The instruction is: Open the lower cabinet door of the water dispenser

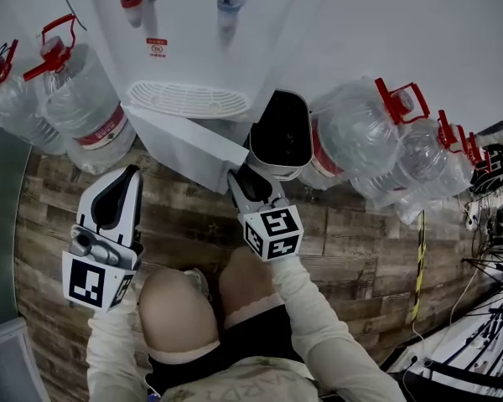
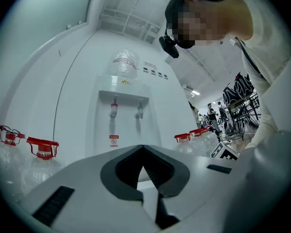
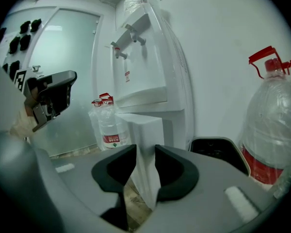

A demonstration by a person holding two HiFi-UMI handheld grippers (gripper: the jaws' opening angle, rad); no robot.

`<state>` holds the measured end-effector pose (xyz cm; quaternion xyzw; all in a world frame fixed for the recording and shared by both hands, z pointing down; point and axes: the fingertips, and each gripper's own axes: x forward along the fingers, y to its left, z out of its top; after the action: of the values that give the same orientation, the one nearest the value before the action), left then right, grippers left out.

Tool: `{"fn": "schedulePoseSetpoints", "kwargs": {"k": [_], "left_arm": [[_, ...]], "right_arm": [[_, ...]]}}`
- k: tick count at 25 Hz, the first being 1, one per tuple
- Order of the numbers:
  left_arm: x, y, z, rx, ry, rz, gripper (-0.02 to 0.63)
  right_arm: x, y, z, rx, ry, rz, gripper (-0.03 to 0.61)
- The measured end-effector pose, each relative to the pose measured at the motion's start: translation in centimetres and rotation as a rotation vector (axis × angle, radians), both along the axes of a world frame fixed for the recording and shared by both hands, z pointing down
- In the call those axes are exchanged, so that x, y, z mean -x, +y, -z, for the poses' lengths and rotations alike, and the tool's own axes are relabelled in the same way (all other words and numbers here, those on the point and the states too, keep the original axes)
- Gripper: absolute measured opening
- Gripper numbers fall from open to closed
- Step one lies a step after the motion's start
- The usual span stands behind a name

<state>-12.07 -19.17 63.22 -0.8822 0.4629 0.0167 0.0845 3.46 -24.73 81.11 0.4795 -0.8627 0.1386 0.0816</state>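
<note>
The right gripper (image 3: 141,152) has its dark pads clamped on the free edge of the lower cabinet door (image 3: 146,130). The door is a smooth white slab, standing ajar at the foot of the glossy white water dispenser (image 3: 138,67). The forearm reaches forward, tilted slightly down. The left gripper (image 2: 143,148) is closed and empty, held level and well apart from the door.

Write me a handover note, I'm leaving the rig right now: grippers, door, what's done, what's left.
Left gripper: shut, empty, held clear in front of the water dispenser.
Right gripper: shut on the free edge of the lower cabinet door.
Done: door gripped, already swung partly out.
Left: probably pull it wider, then release.
</note>
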Motion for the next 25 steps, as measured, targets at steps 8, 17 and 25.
{"fn": "schedulePoseSetpoints", "kwargs": {"k": [8, 17, 25], "left_arm": [[-0.6, 1.2, 0.6, -0.010, -0.008, 0.003, 0.003], [-1.0, 2.3, 1.0, -0.017, -0.026, 0.013, 0.003], [-1.6, 3.1, 1.4, -0.024, -0.036, 0.015, 0.003]], "right_arm": [[1.7, 2.9, 0.1, -0.022, 0.036, 0.081, 0.117], [3.7, 5.6, 0.1, -0.033, 0.046, 0.173, 0.114], [3.9, 6.2, 0.4, -0.048, 0.035, 0.198, 0.107]]}}
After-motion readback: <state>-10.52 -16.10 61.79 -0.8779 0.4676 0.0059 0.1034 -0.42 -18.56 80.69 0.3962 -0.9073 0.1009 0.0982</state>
